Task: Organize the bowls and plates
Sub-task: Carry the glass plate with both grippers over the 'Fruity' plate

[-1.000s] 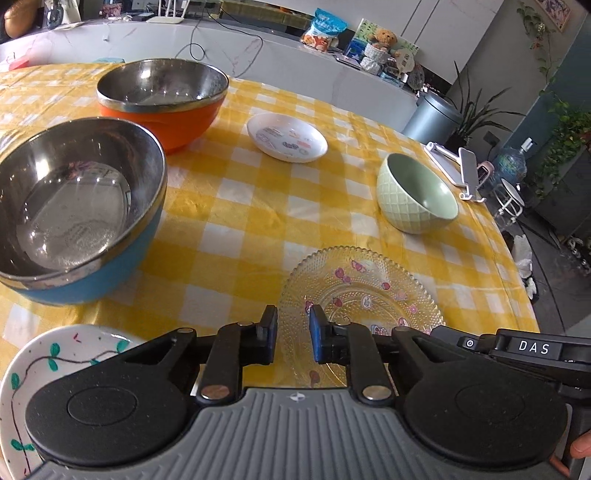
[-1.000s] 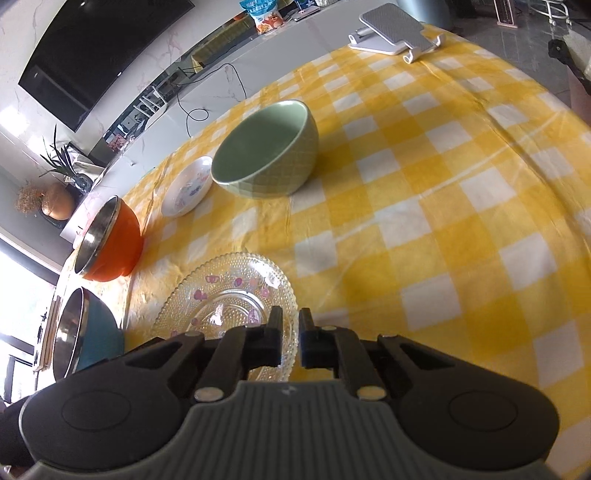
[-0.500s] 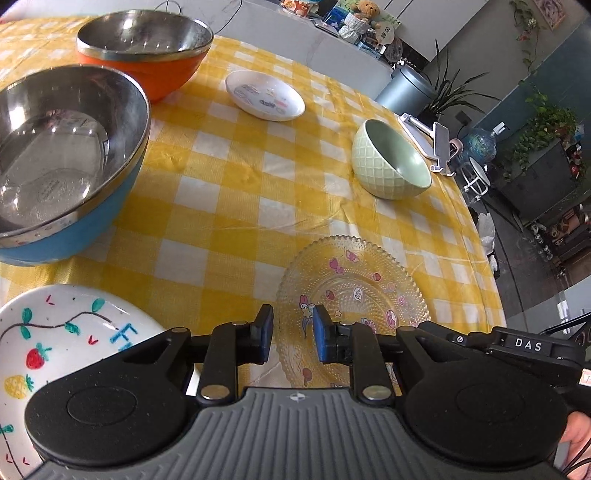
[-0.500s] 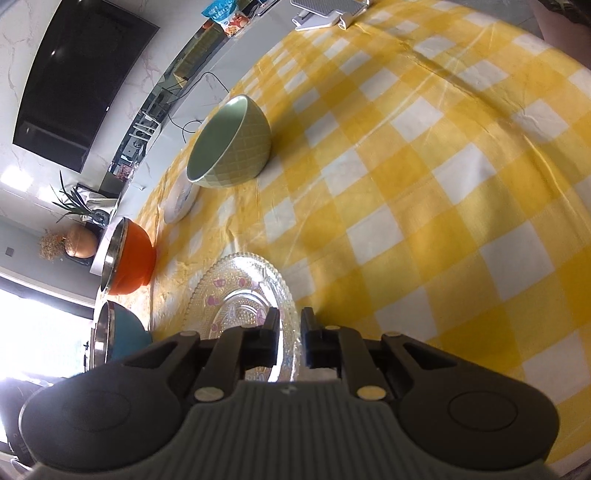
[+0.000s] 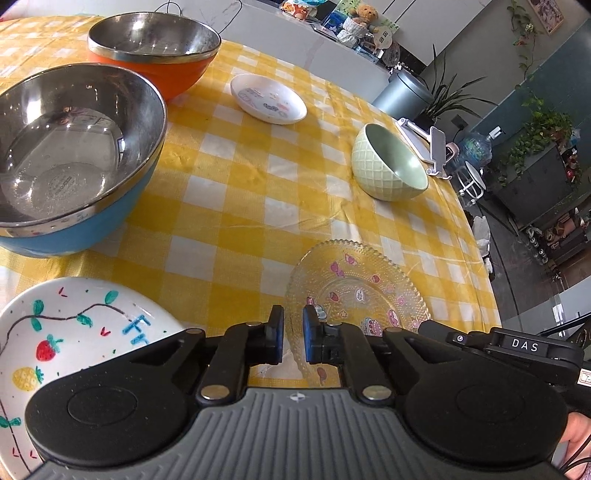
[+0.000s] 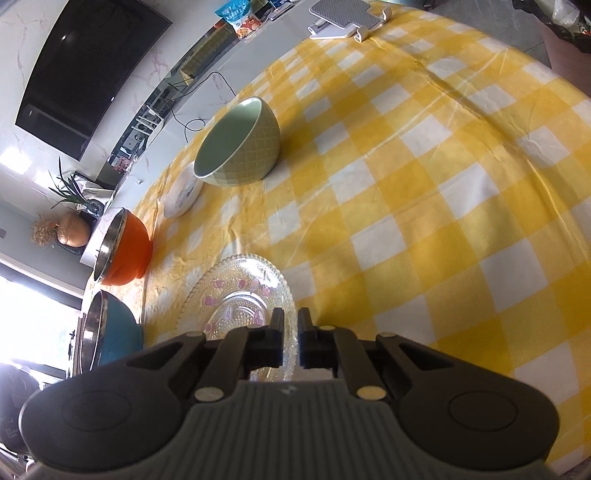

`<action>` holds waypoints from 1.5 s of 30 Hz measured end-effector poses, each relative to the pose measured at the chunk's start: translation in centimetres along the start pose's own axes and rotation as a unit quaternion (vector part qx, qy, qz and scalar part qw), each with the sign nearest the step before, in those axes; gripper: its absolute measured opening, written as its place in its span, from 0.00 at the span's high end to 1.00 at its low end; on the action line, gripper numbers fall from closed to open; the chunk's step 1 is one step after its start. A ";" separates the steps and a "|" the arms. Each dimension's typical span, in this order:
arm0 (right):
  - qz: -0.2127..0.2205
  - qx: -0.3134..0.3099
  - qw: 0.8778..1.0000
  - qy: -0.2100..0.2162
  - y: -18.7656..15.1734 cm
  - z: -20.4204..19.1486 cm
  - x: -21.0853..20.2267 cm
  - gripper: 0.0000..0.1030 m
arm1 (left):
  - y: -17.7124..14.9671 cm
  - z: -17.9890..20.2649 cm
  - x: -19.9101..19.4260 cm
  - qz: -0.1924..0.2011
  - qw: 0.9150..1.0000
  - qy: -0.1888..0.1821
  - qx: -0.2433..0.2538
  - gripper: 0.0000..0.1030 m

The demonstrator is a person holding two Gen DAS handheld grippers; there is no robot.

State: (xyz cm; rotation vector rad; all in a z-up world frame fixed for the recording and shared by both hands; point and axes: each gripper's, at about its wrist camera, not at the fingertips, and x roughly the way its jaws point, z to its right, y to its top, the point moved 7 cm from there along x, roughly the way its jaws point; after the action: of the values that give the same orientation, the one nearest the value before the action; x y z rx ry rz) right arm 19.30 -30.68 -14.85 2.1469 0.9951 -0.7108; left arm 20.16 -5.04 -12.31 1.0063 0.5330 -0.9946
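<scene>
The glass plate (image 5: 356,291) looks thin, slick and brittle — left gripper (image 5: 293,332) and right gripper (image 6: 290,332) each pinch its near rim, jaws almost together.

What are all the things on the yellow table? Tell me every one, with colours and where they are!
Steel bowl, blue outside: one, near left of the table.
Steel bowl, orange outside: one, just behind the blue one.
Small white plate with pictures: one, far middle.
Green bowl: one, pale green with a diamond pattern, far right.
Clear glass plate: one, pink pictures, near edge, in front of both grippers.
White painted plate: one, strawberry, pineapple and leaves, near left corner.
White stand: one, far edge, past the green bowl.
Tablecloth: one, yellow and white checks, covers the table.
Left gripper: black, shut, by the glass plate's near rim.
Right gripper: black, shut, over the glass plate's rim.
</scene>
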 end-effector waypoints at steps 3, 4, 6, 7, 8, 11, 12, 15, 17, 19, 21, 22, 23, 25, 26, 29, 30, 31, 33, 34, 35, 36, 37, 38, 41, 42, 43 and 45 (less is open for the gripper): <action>0.000 0.004 1.000 0.007 -0.6 -0.2 -0.5 0.96 | -0.2 -0.1 -1.0 0.003 1.000 -0.004 0.000 0.90; 0.000 0.003 1.000 0.008 -0.8 -0.4 -0.6 0.96 | -0.4 -0.1 -1.5 0.004 1.000 -0.005 0.002 0.90; 0.003 -0.003 1.000 0.010 -1.3 -1.0 -0.9 0.96 | -0.7 -0.3 -2.4 0.004 1.000 -0.005 0.005 0.90; 0.005 -0.008 1.000 0.011 -1.5 -1.3 -1.1 0.96 | -0.8 -0.5 -2.7 0.003 1.000 -0.005 0.004 0.90; 0.005 -0.011 1.000 0.013 -1.7 -1.6 -1.2 0.96 | -1.0 -0.8 -3.2 0.003 1.000 -0.005 0.002 0.90; 0.003 -0.024 0.999 0.021 -2.9 -3.1 -1.5 0.96 | -1.3 -1.8 -4.8 0.008 1.000 -0.002 -0.002 0.90; 0.001 -0.026 0.999 0.024 -3.4 -3.6 -1.6 0.96 | -1.4 -2.1 -5.4 0.011 1.000 0.000 -0.003 0.90; -0.007 -0.035 0.999 0.032 -4.9 -5.3 -1.5 0.96 | -1.6 -3.4 -7.2 0.021 1.000 0.010 -0.010 0.90; -0.012 -0.047 0.998 0.034 -5.9 -6.5 -1.3 0.96 | -1.9 -4.5 -8.5 0.027 0.999 0.019 -0.015 0.90; -0.021 -0.057 0.997 0.038 -7.1 -7.7 -0.9 0.96 | -2.3 -5.5 -9.6 0.032 0.999 0.028 -0.021 0.90; -0.031 -0.064 0.997 0.041 -8.1 -8.7 -0.4 0.96 | -2.7 -6.9 -10.6 0.038 0.998 0.036 -0.034 0.90; -0.036 -0.068 0.996 0.042 -8.6 -9.3 -0.1 0.96 | -2.9 -7.4 -10.9 0.041 0.998 0.039 -0.039 0.90; -0.041 -0.073 0.996 0.041 -9.1 -9.9 0.3 0.96 | -3.0 -8.2 -11.3 0.045 0.997 0.042 -0.046 0.90; -0.049 -0.088 0.994 0.039 -10.0 -11.0 1.0 0.96 | -3.1 -9.5 -11.9 0.051 0.996 0.050 -0.058 0.90; -0.051 -0.095 0.993 0.038 -10.4 -11.6 1.2 0.96 | -3.2 -10.0 -12.1 0.053 0.995 0.053 -0.065 0.90; -0.052 -0.120 0.991 0.027 -11.4 -13.4 2.0 0.95 | -3.2 -11.7 -12.7 0.062 0.993 0.057 -0.081 0.90; -0.052 -0.128 0.990 0.023 -11.7 -13.8 2.3 0.95 | -3.2 -12.0 -12.7 0.063 0.993 0.058 -0.083 0.90; -0.051 -0.134 0.990 0.019 -11.8 -14.1 2.5 0.95 | -3.2 -12.4 -12.9 0.064 0.993 0.059 -0.085 0.90; -0.051 -0.141 0.989 0.012 -12.0 -14.5 2.9 0.95 | -3.3 -13.0 -12.9 0.065 0.992 0.058 -0.089 0.90; -0.051 -0.144 0.988 0.008 -12.1 -14.6 3.1 0.95 | -3.4 -13.2 -12.8 0.064 0.992 0.058 -0.089 0.90; -0.051 -0.146 0.988 0.004 -12.3 -14.7 3.2 0.95 | -3.5 -13.4 -12.8 0.064 0.992 0.057 -0.089 0.90; -0.051 -0.149 0.988 0.001 -12.4 -14.8 3.4 0.95 | -3.5 -13.5 -12.7 0.064 0.992 0.056 -0.088 0.89; -0.050 -0.151 0.987 -0.003 -12.5 -14.8 3.4 0.95 | -3.6 -13.6 -12.6 0.064 0.993 0.056 -0.087 0.89; -0.048 -0.154 0.987 -0.007 -12.5 -14.9 3.5 0.95 | -3.6 -13.6 -12.6 0.064 0.993 0.056 -0.084 0.89; -0.039 -0.171 0.984 -0.022 -12.5 -15.2 3.6 0.94 | -3.6 -13.5 -12.3 0.066 0.994 0.053 -0.073 0.89; -0.035 -0.177 0.983 -0.028 -12.5 -15.2 3.5 0.94 | -3.7 -13.4 -12.2 0.065 0.994 0.050 -0.071 0.89; -0.032 -0.183 0.982 -0.034 -12.5 -15.3 3.5 0.93 | -3.8 -13.4 -12.1 0.065 0.994 0.049 -0.070 0.89; -0.028 -0.188 0.981 -0.042 -12.6 -15.2 3.3 0.93 | -4.0 -13.4 -11.8 0.063 0.994 0.049 -0.070 0.89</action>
State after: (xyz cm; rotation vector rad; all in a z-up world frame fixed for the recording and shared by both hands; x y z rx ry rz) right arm 14.06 -11.62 -11.67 1.7551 1.0546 -0.5802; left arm 11.86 11.26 -11.30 0.9548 0.6041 -0.7883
